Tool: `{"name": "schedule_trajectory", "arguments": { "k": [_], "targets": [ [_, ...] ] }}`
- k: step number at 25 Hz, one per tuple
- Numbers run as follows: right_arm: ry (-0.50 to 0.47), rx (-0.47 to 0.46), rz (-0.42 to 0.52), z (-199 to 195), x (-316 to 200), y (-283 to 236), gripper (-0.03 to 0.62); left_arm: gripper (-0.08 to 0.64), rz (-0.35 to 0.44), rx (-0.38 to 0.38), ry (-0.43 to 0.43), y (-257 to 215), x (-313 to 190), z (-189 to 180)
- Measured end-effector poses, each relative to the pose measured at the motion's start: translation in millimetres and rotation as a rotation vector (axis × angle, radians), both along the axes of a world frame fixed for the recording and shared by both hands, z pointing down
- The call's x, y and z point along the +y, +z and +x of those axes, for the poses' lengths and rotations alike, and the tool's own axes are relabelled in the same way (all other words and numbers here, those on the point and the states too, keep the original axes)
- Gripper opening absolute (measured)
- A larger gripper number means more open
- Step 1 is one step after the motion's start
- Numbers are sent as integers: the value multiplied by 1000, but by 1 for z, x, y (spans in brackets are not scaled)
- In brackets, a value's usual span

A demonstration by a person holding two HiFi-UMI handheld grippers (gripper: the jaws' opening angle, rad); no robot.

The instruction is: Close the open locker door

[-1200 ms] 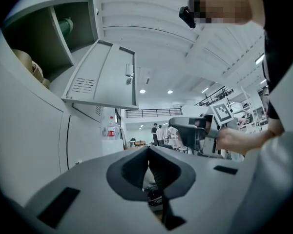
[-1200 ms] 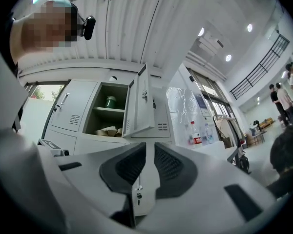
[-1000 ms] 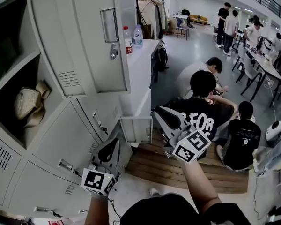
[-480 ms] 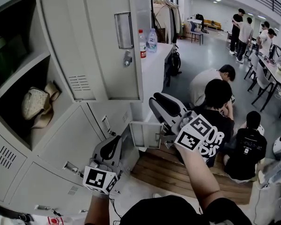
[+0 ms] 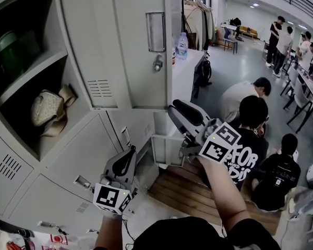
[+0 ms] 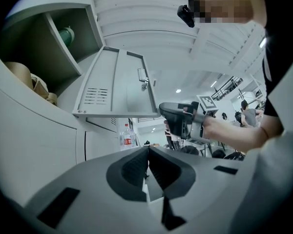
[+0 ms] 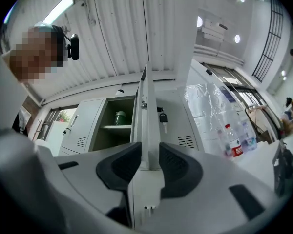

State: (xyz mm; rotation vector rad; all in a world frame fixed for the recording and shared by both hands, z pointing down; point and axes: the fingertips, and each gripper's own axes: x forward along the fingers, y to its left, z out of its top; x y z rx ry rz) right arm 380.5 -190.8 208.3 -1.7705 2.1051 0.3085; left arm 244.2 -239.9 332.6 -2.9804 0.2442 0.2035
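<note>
On your right gripper (image 7: 146,152) the jaws clamp the locker door (image 5: 130,46) by its upright free edge, compartment (image 5: 36,73) leftward; your left gripper (image 6: 147,152) hangs closed, empty.

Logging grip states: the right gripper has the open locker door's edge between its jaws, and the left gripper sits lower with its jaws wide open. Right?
Not quite: the left gripper view shows the left gripper with its jaws together and nothing between them. The right gripper does have the edge of the locker door between its jaws.
</note>
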Motion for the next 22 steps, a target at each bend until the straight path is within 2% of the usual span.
{"name": "schedule_trajectory", "arguments": {
  "k": [10,22],
  "targets": [
    [-27,-33,10,-21,11,0,117,23,-6,-14,-31,-1,11,-27],
    [-56,-40,19,-79,40,5,117,23,-2,-25,-36,5,37,-81]
  ]
}}
